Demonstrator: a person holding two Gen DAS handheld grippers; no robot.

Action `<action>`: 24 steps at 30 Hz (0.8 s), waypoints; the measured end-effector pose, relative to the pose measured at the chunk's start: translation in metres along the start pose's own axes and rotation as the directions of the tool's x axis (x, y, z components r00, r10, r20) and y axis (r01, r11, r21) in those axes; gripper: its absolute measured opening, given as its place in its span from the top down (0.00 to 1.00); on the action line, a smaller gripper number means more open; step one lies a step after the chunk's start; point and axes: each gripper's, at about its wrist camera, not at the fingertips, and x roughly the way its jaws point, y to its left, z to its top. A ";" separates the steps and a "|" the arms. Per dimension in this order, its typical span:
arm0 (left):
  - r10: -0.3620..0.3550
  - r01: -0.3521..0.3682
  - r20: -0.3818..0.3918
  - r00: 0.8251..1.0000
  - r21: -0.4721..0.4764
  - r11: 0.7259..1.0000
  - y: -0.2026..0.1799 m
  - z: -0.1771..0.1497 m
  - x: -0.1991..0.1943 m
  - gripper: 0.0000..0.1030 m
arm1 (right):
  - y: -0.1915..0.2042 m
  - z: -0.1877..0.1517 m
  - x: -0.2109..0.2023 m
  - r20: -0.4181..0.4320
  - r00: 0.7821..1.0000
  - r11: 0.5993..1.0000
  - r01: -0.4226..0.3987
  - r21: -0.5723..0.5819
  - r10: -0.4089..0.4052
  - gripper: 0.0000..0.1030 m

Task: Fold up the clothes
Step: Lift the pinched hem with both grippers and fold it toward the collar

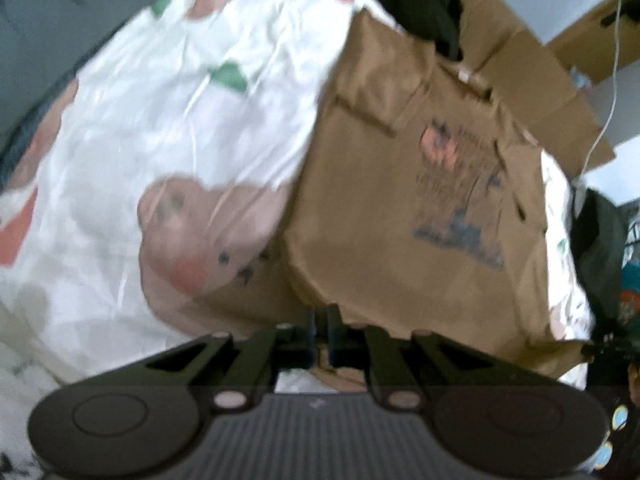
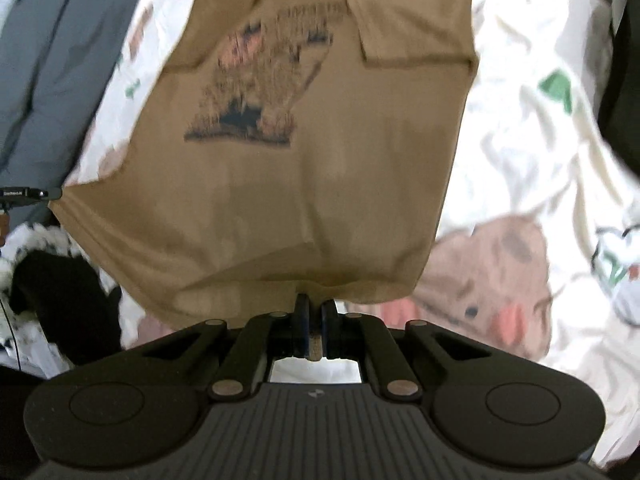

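Brown shirt [image 2: 280, 168] hem pinched by left gripper [image 1: 320, 332] and right gripper [image 2: 314, 320] above the bedsheet [image 2: 520, 128] — thin bites, likely to slip if tugged apart.

Bed under a white printed sheet [image 2: 520, 152], tan T-shirt [image 2: 280, 184] spread on it, cardboard box [image 1: 532, 80] at its edge
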 end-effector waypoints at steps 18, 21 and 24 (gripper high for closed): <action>0.030 -0.023 0.171 0.985 -0.042 0.999 -0.010 0.110 0.041 0.98 | -0.044 0.085 -0.039 0.231 0.970 0.993 0.059 0.098 -0.081 0.95; 0.038 -0.033 0.168 0.985 -0.032 0.999 -0.019 0.138 0.057 0.98 | -0.050 0.095 -0.033 0.234 0.969 0.992 0.059 0.111 -0.084 0.95; 0.042 -0.039 0.162 0.986 -0.024 0.999 -0.025 0.163 0.071 0.98 | -0.059 0.109 -0.022 0.233 0.968 0.990 0.060 0.127 -0.089 0.95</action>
